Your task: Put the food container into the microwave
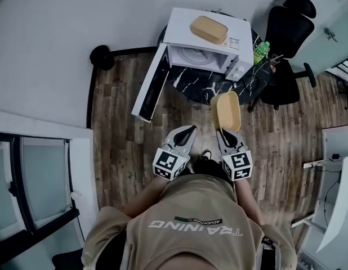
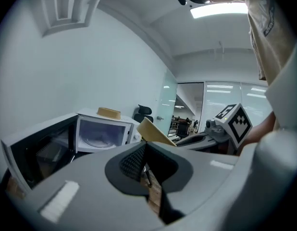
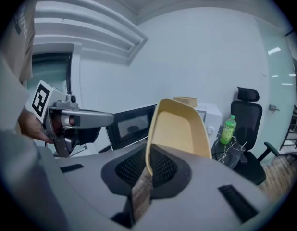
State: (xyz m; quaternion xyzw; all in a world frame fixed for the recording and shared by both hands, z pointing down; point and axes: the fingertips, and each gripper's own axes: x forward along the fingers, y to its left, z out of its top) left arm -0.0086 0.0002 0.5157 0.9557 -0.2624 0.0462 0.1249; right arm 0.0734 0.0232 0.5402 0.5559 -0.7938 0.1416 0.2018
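Note:
A tan food container (image 1: 227, 110) stands tilted on edge in front of the table, with my right gripper (image 1: 226, 133) shut on its near rim; in the right gripper view that container (image 3: 179, 129) rises from the pinched jaws. The white microwave (image 1: 205, 38) sits on a black marble table (image 1: 202, 86), its cavity showing and its door (image 1: 151, 83) swung wide to the left. A second tan container (image 1: 209, 29) rests on the microwave's top. My left gripper (image 1: 188, 131) hovers beside the right one, shut with nothing in it.
A green bottle (image 1: 261, 52) stands on the table's right side, next to a black office chair (image 1: 289, 38). The open door juts toward me at the left. Wood floor (image 1: 123, 128) lies between me and the table.

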